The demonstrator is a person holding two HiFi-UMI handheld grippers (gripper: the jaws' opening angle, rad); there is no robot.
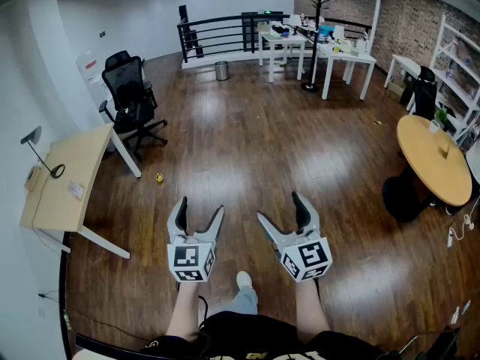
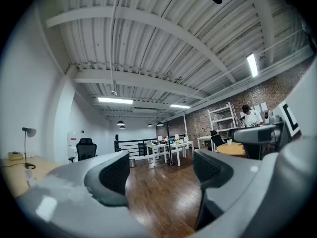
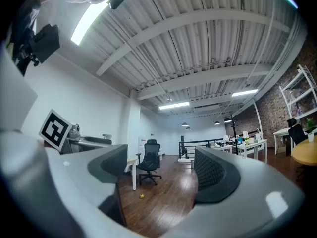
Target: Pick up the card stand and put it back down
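I cannot pick out a card stand for certain in any view. A small upright tan thing (image 1: 445, 148) stands on the round wooden table (image 1: 427, 167) at the far right, too small to name. My left gripper (image 1: 201, 207) and right gripper (image 1: 280, 208) hang side by side over the wooden floor in front of the person's legs. Both are open with nothing between the jaws. In the left gripper view, only floor and distant furniture show past the left gripper (image 2: 161, 170). The right gripper (image 3: 161, 170) likewise frames only bare floor and a chair.
A light wood desk (image 1: 71, 178) with a lamp (image 1: 37, 145) stands at the left, with a black office chair (image 1: 131, 96) behind it. White tables (image 1: 330, 47), a railing (image 1: 217, 32) and a bin (image 1: 221, 70) are at the back. A small yellow thing (image 1: 159, 178) lies on the floor.
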